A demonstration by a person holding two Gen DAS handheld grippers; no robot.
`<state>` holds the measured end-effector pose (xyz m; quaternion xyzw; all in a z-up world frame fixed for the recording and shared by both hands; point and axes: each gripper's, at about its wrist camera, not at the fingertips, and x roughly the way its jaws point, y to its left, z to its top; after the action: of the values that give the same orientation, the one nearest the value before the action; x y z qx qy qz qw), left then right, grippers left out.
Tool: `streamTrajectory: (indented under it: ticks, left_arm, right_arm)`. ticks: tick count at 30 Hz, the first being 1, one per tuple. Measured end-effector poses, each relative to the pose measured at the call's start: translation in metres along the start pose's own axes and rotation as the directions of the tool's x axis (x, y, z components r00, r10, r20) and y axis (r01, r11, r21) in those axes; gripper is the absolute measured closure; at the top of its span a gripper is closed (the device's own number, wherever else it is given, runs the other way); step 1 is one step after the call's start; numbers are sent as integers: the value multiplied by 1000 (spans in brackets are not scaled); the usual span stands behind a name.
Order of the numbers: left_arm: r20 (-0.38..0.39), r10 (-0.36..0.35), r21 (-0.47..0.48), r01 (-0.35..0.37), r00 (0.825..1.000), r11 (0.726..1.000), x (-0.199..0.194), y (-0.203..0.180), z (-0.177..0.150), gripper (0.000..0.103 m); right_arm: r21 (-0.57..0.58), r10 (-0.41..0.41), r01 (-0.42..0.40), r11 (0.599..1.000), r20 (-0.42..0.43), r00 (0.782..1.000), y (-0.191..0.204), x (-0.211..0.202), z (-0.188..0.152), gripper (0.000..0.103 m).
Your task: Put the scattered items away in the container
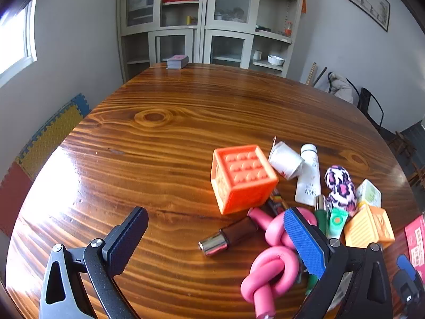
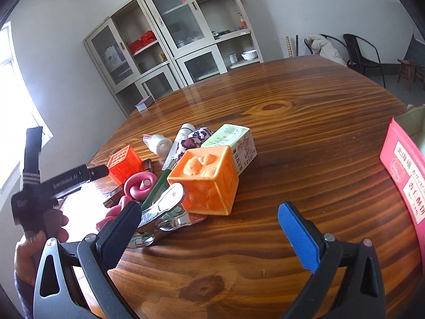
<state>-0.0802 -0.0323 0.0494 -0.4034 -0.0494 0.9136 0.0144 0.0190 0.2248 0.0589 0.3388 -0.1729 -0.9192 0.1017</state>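
Nothing is picked yet, I judge: both the left gripper point(image 1: 215, 235) and right gripper point(image 2: 209, 228) gape fully, empty, over the heaped items; the red container point(image 2: 403, 170) waits far right; next, close on the pale orange cube point(image 2: 205, 178).

Grey glass-door cabinets point(image 1: 209, 21) — white walls, bright window point(image 1: 16, 42), black chairs point(image 2: 361, 53).

**Clutter bunched at one side, wide bare desk beyond**

The desk point(image 1: 164, 138) lies bare on its far and left parts. A tight pile blocks the near right: red cube point(image 1: 241, 178), pink knotted tube point(image 1: 273, 263), orange cube point(image 2: 209, 180), carton point(image 2: 233, 141). A red box point(image 2: 403, 175) walls the right edge.
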Motion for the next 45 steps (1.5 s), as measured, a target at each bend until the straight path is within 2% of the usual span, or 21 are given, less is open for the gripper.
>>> streamTrajectory:
  ticks: [3, 10, 14, 17, 22, 26, 27, 29, 30, 31, 32, 34, 35, 37, 40, 42, 43, 44, 45]
  left_arm:
    - [-3, -13, -11, 13, 1000, 1000, -3, 8, -9, 0]
    - [-24, -54, -20, 54, 998, 998, -5, 19, -25, 0]
    - [1, 17, 46, -18, 1000, 999, -3, 13, -25, 0]
    - [11, 30, 100, -31, 999, 994, 0, 8, -24, 0]
    - [-11, -19, 209, 21, 1000, 978, 13, -3, -23, 0]
    - [-49, -91, 225, 100, 995, 969, 25, -3, -19, 2]
    - [-57, -109, 222, 119, 992, 968, 27, -1, -17, 4]
    - [-74, -145, 214, 157, 987, 964, 32, 2, -14, 17]
    - [-83, -154, 215, 169, 985, 962, 34, 3, -13, 22]
    - [-94, -155, 223, 172, 984, 960, 38, 4, -13, 31]
    - [-104, -151, 236, 172, 983, 957, 42, 3, -13, 35]
    - [-101, -152, 265, 174, 983, 948, 42, 0, -16, 38]
    - [-97, -159, 285, 181, 982, 941, 40, -2, -17, 41]
    - [-94, -160, 312, 182, 983, 932, 39, -5, -16, 42]
    - [-99, -156, 309, 179, 983, 934, 41, -5, -15, 42]
    - [-109, -163, 294, 189, 981, 937, 42, -5, -14, 47]
    - [-112, -169, 285, 194, 979, 939, 42, -5, -14, 55]
    - [-109, -162, 287, 187, 981, 940, 41, -7, -15, 69]
    - [-104, -148, 299, 173, 984, 938, 39, -11, -17, 74]
  right_arm:
    - [16, 22, -22, 1000, -12, 1000, -2, 1, -1, 0]
    - [14, 3, -3, 1000, -8, 1000, -2, -1, -2, 0]
    - [15, -6, 6, 1000, -5, 1000, -2, -2, -2, 0]
    - [17, -2, 2, 1000, -5, 1000, -3, -2, -2, 0]
    - [4, 2, -2, 1000, -6, 1000, -1, -1, -3, 0]
    - [-31, -6, 6, 999, -1, 1000, 5, -3, -4, 0]
    - [-40, -8, 8, 999, 1, 1000, 7, -3, -5, 1]
    - [-54, -8, 8, 999, 3, 1000, 9, -3, -6, 5]
    - [-58, -8, 9, 998, 2, 1000, 10, -3, -6, 8]
    - [-60, -9, 9, 998, -1, 1000, 10, -2, -6, 10]
    - [-62, -8, 8, 998, -3, 1000, 10, -2, -6, 12]
    - [-63, -8, 8, 998, -4, 1000, 10, -1, -7, 18]
    - [-63, -10, 9, 998, -4, 1000, 10, -1, -7, 19]
    - [-63, -10, 10, 998, -5, 1000, 10, -1, -7, 21]
    - [-72, -11, 10, 997, -14, 1000, 12, 2, -8, 24]
    - [-81, -6, 4, 997, -24, 1000, 14, 3, -9, 25]
    - [-86, -5, 3, 996, -26, 1000, 15, 4, -9, 25]
    - [-91, -5, 2, 996, -27, 1000, 16, 4, -10, 26]
    - [-95, -5, 3, 995, -27, 1000, 17, 4, -11, 26]
